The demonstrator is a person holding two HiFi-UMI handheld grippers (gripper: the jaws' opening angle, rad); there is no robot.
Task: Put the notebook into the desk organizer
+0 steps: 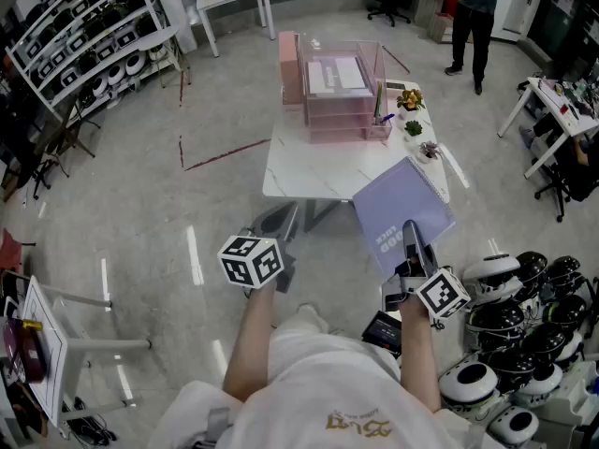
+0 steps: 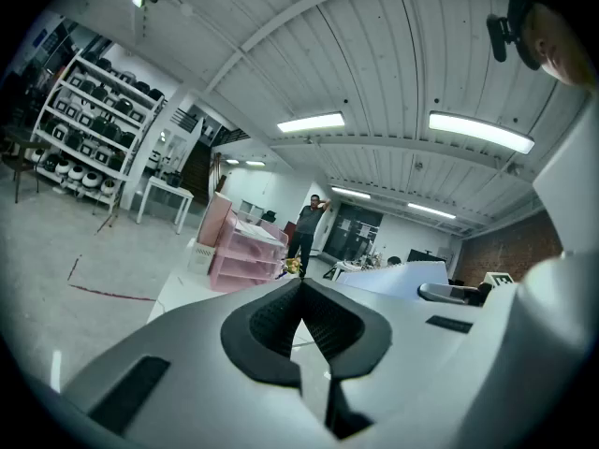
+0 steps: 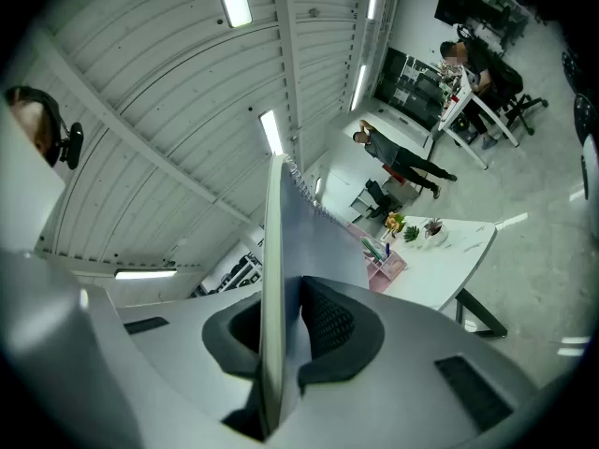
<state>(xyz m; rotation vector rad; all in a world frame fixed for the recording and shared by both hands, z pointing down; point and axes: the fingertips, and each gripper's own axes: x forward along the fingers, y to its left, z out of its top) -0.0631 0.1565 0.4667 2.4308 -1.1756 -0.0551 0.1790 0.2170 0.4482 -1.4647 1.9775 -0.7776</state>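
Note:
A lavender spiral-bound notebook (image 1: 401, 209) hangs in the air over the near right corner of the white table (image 1: 309, 171). My right gripper (image 1: 412, 235) is shut on its lower edge. In the right gripper view the notebook (image 3: 281, 223) stands edge-on between the pads of that gripper (image 3: 281, 307). The pink desk organizer (image 1: 342, 87) with clear trays stands at the table's far side, well beyond the notebook. It also shows ahead in the left gripper view (image 2: 245, 255). My left gripper (image 2: 301, 286) is shut with nothing in it; its marker cube (image 1: 251, 260) hovers short of the table's near edge.
Three small potted plants (image 1: 414, 127) line the table's right edge beside the organizer. A person (image 1: 475, 17) stands far back right. Several helmets (image 1: 524, 325) lie on the floor at my right. Shelving (image 1: 84, 36) fills the left, and a second desk (image 1: 557, 101) stands right.

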